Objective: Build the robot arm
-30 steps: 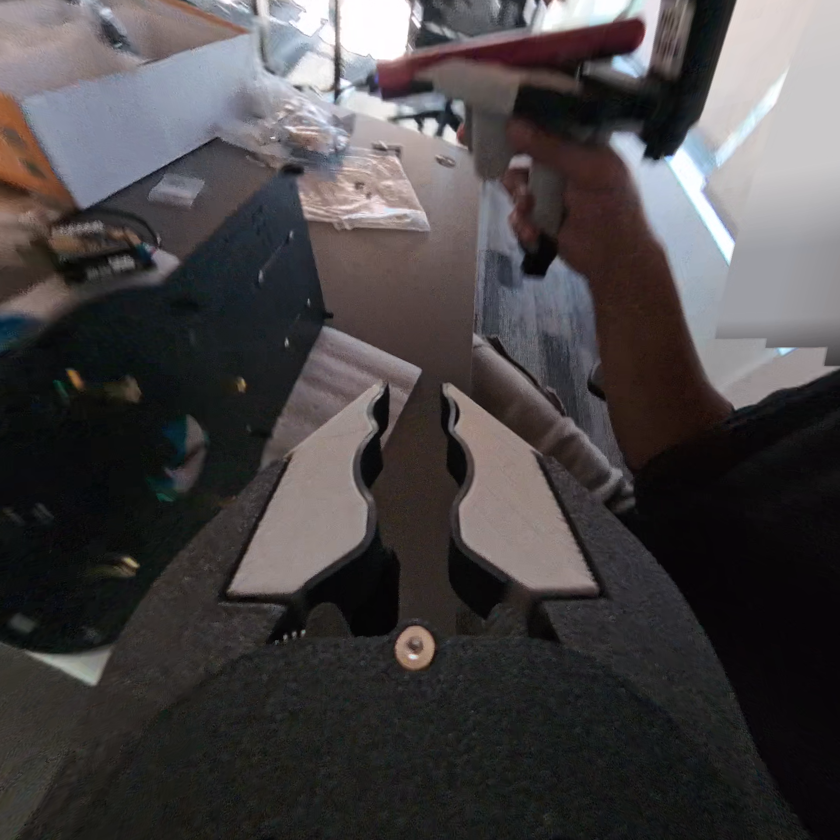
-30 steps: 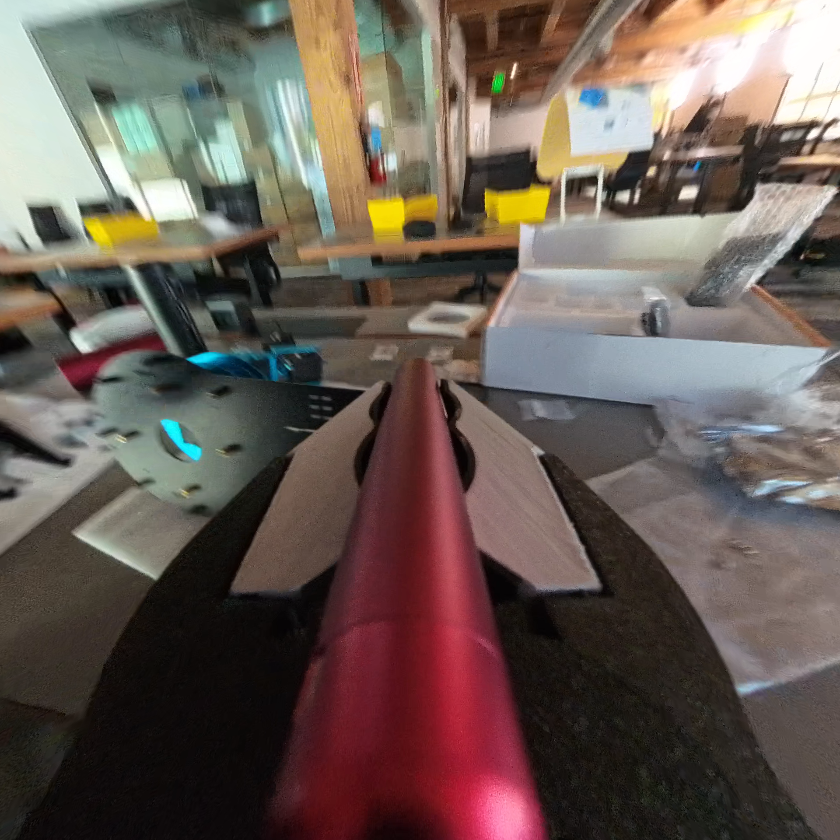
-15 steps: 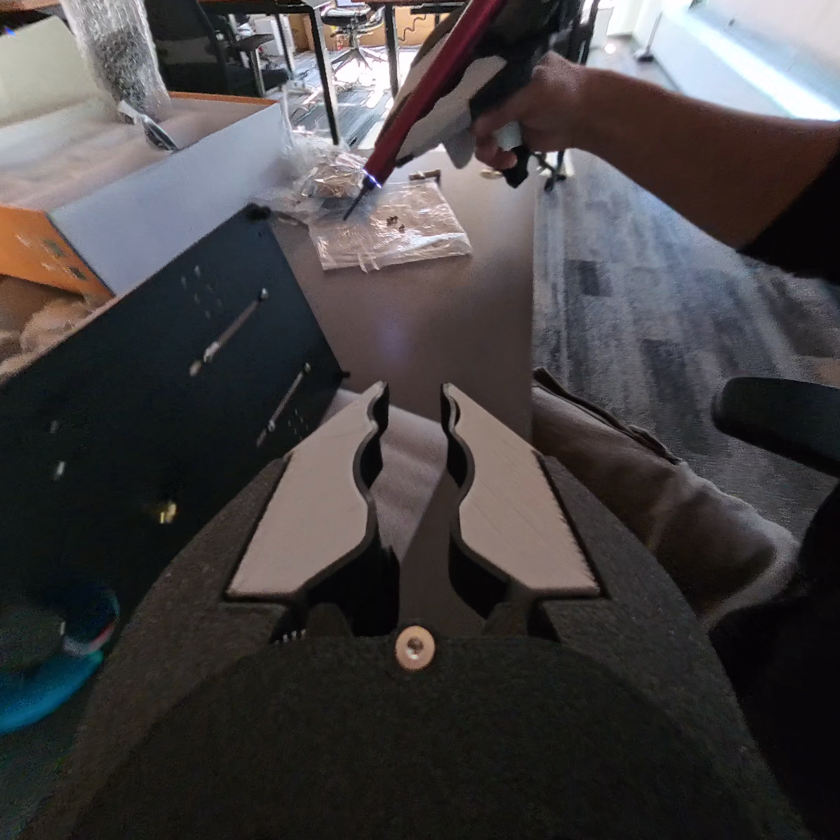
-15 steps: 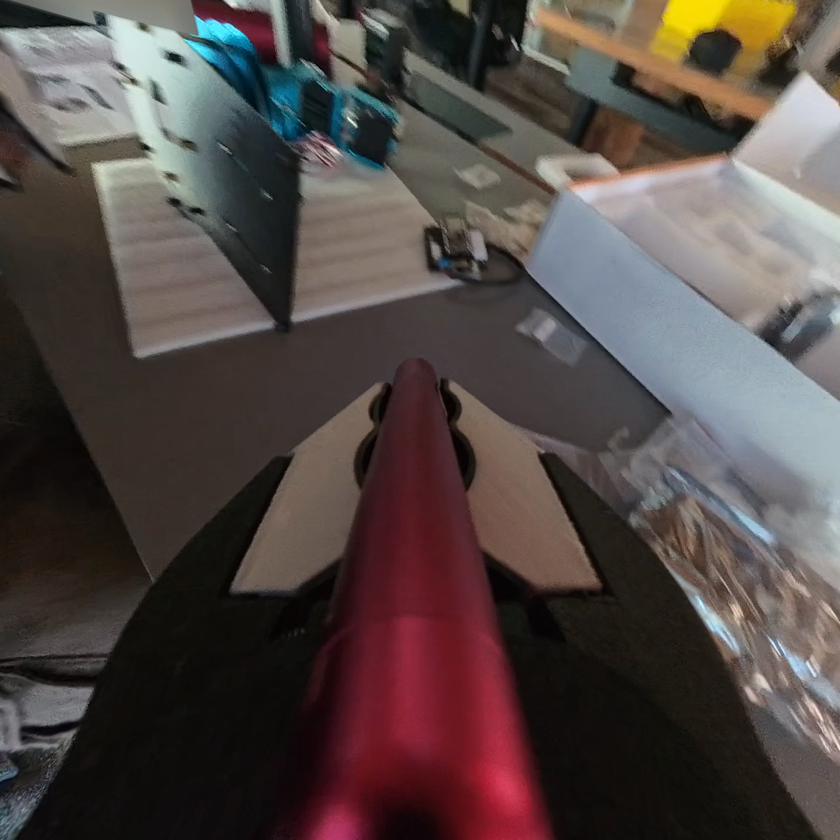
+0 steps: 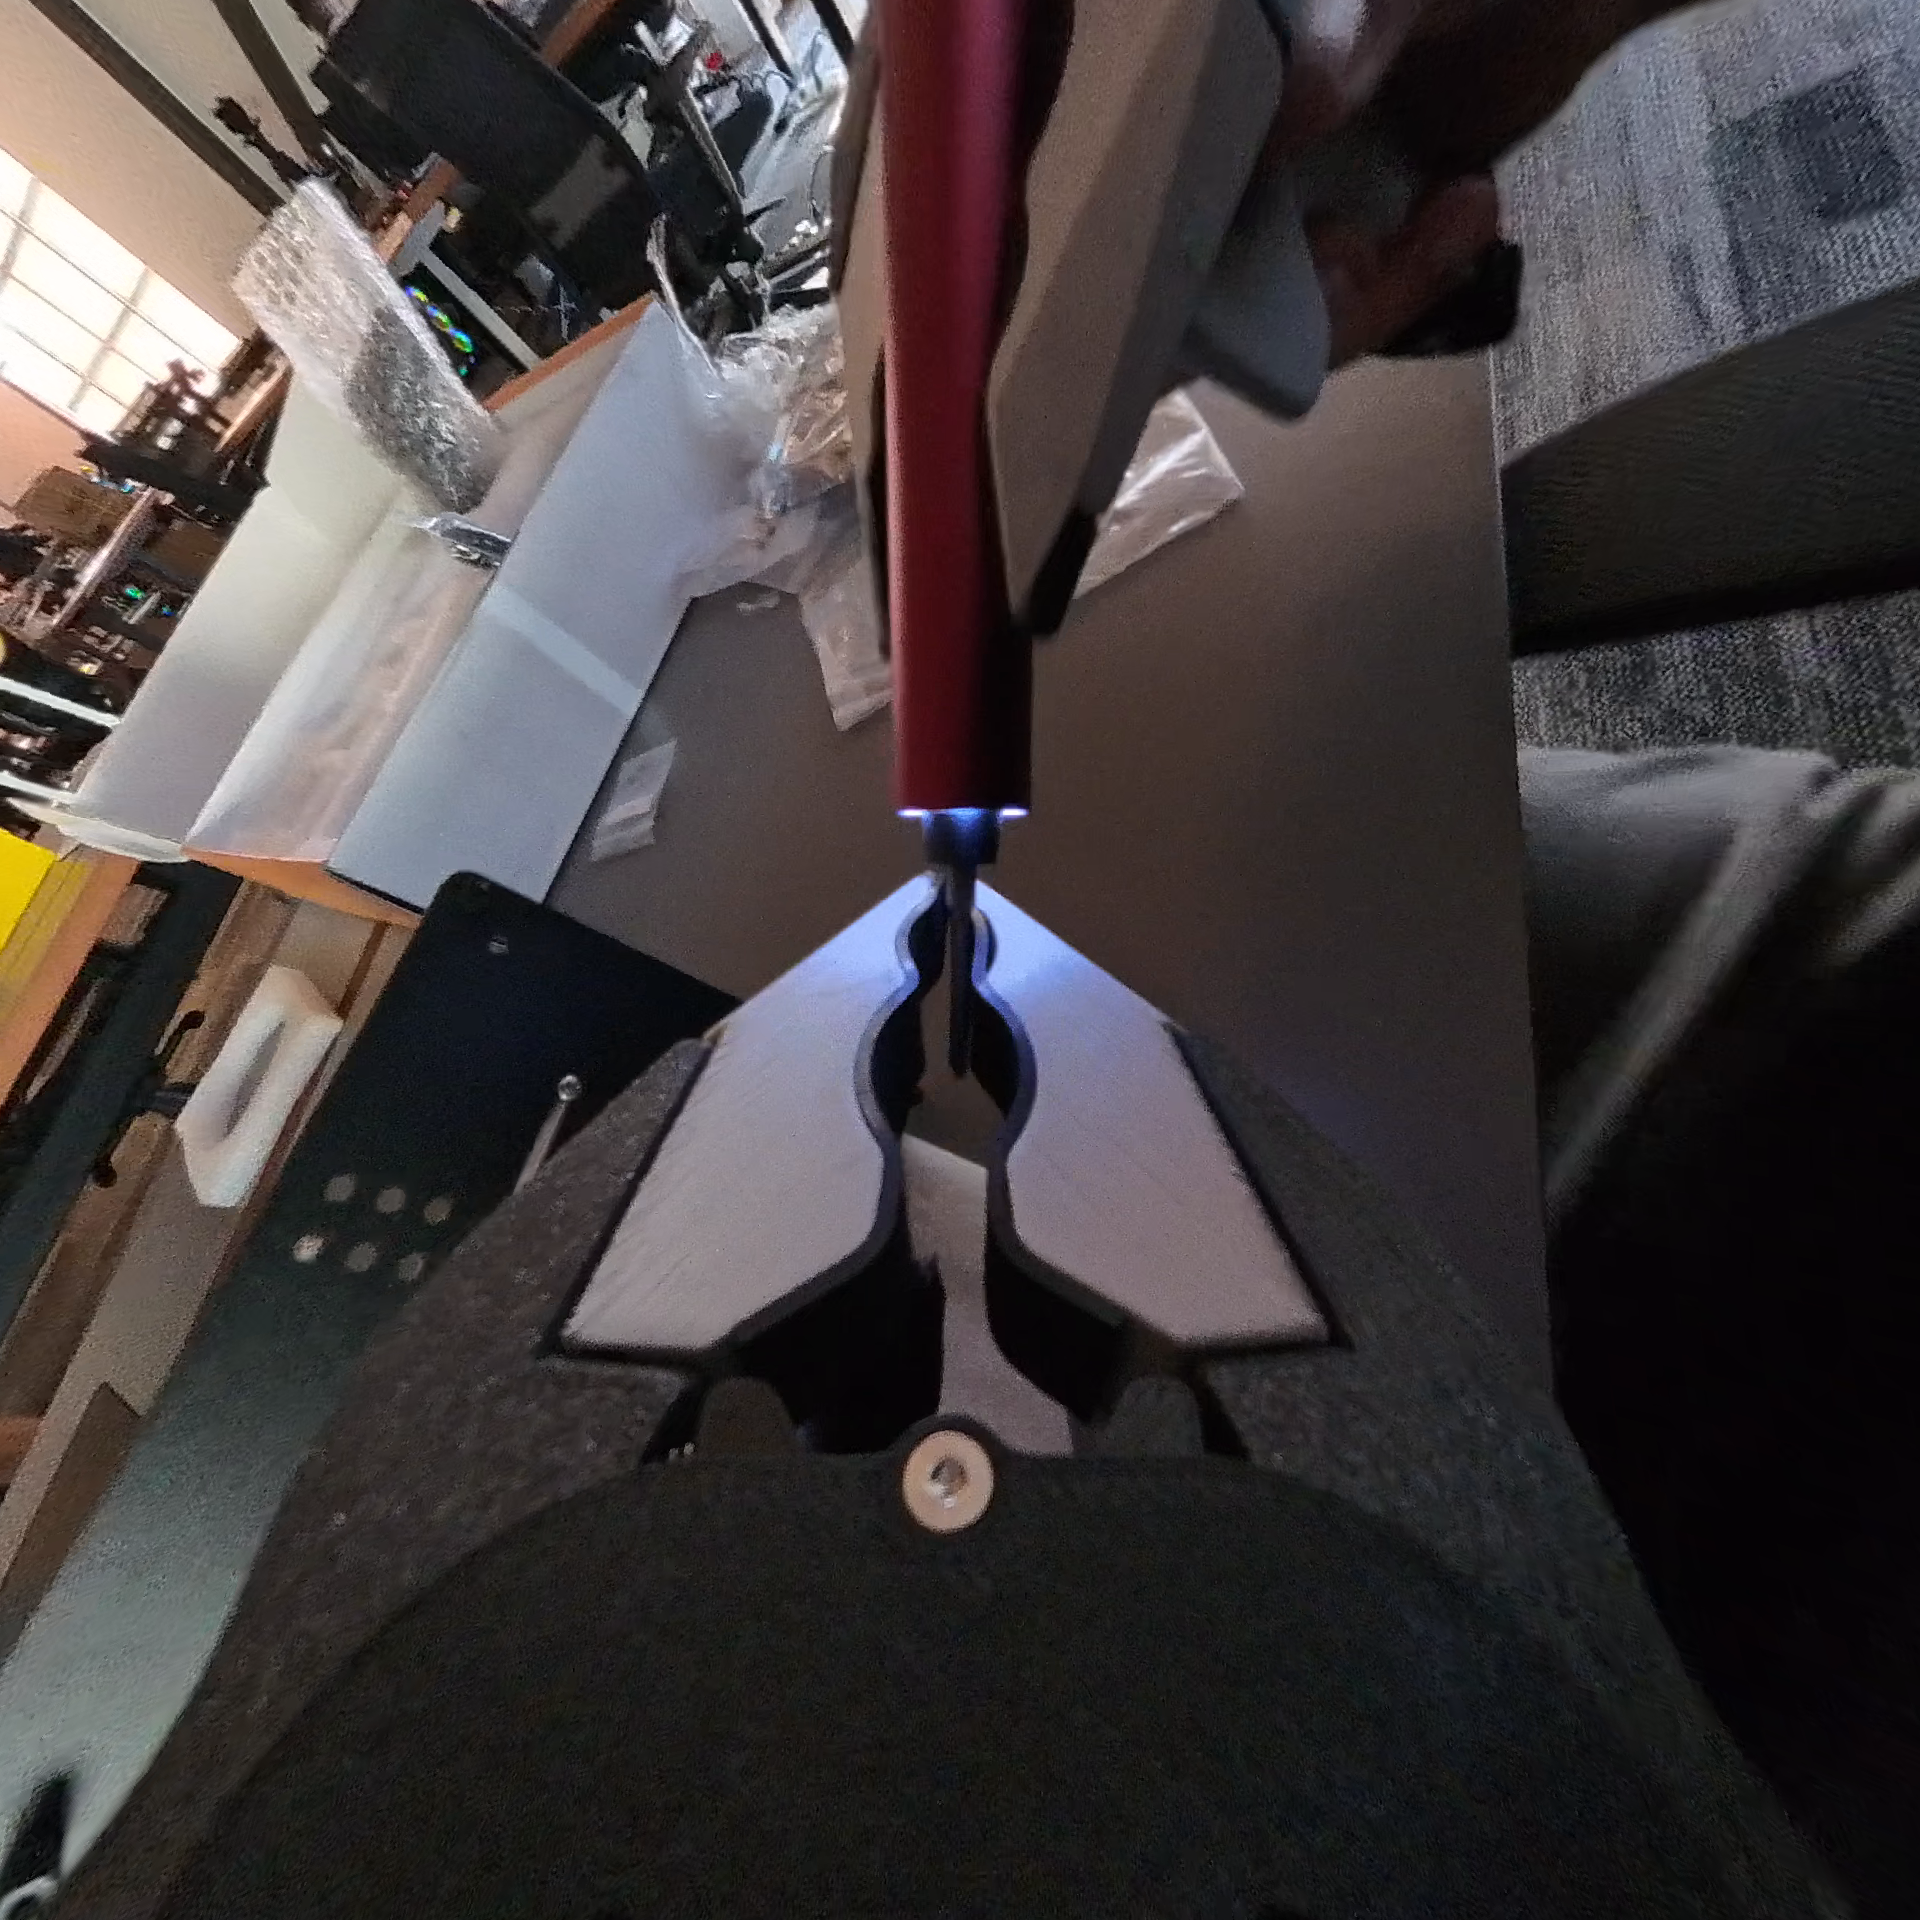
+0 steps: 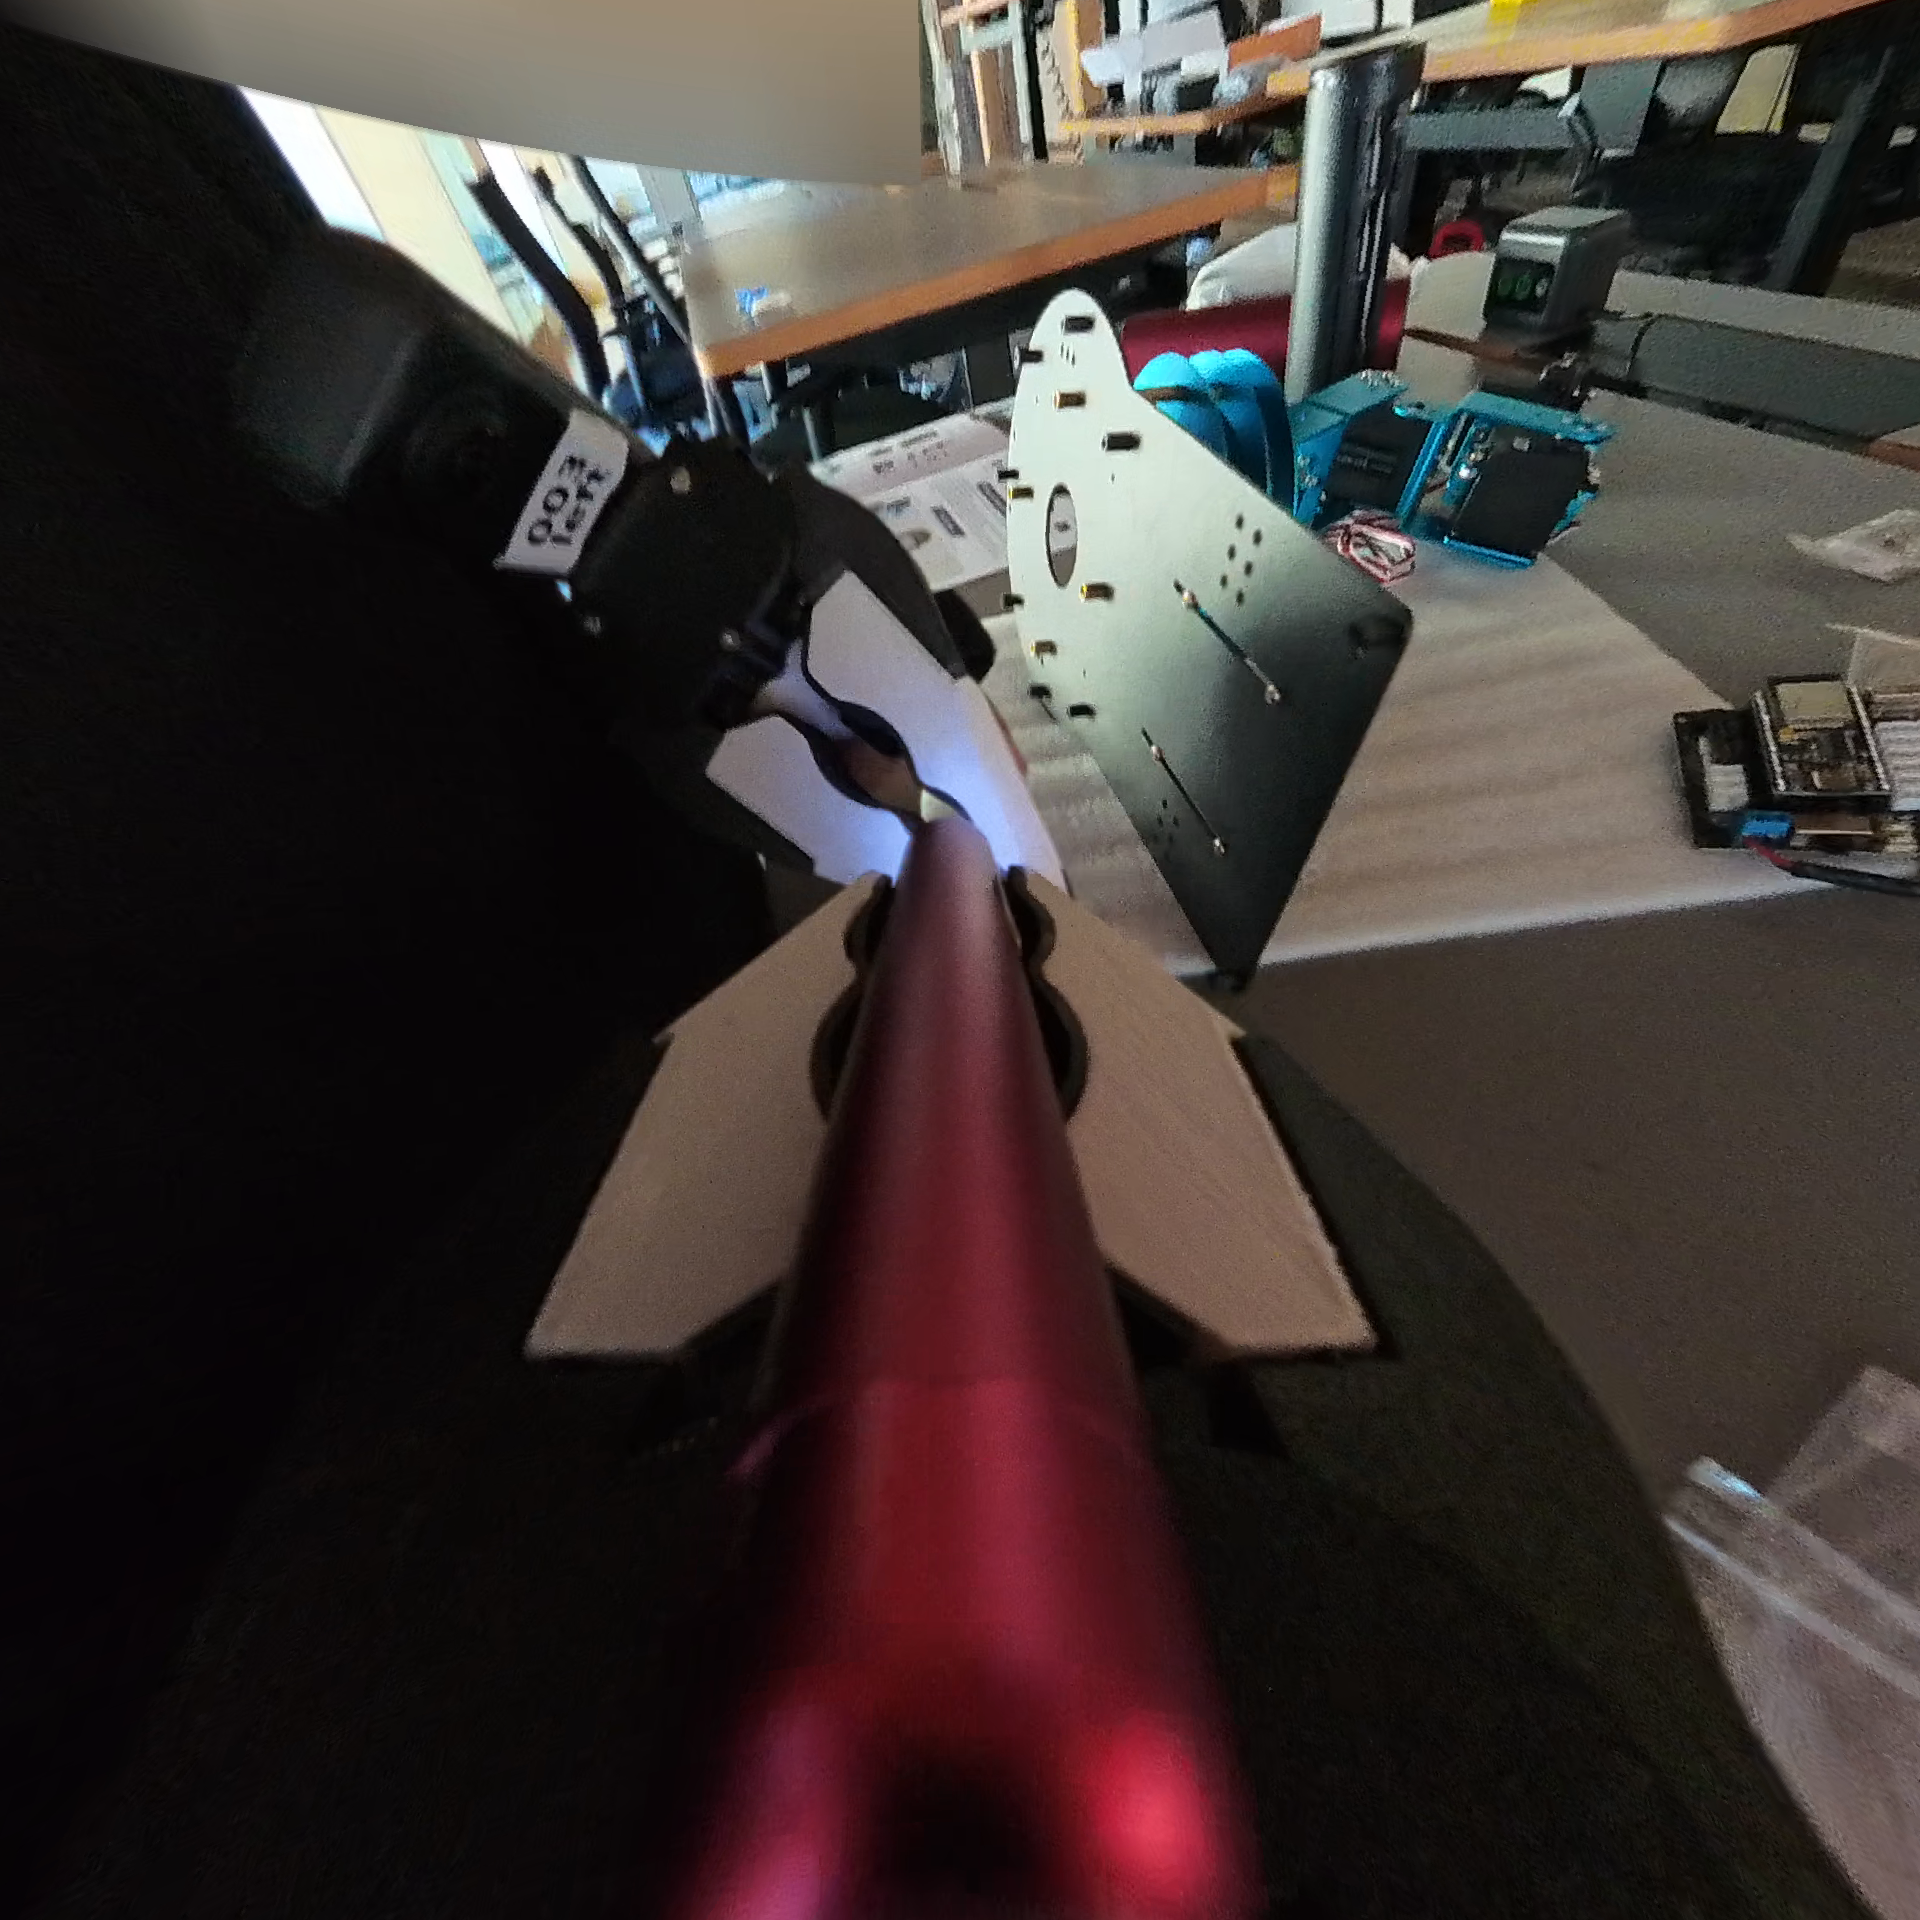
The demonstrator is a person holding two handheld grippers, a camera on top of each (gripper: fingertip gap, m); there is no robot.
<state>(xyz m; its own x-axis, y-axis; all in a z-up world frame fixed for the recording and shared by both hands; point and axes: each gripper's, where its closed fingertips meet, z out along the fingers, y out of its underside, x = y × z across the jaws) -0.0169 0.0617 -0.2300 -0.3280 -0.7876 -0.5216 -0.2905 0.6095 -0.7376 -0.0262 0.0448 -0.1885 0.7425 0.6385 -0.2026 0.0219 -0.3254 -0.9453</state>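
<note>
Left wrist view: left tongs [image 5: 954,914] pinched together on the thin bit [image 5: 958,997] of a red electric screwdriver [image 5: 951,416], its tip glowing, above the grey bench [image 5: 1247,831], white box [image 5: 499,644] further left; right wrist view: right tongs [image 6: 948,904] clamped around the red screwdriver barrel, black perforated plate [image 6: 1195,665] standing on a white foam sheet [image 6: 1507,790].

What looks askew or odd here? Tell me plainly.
The black plate stands tilted on its edge on the foam sheet, not flat. The red screwdriver in the right gripper has its bit between the left gripper's closed tips.
</note>
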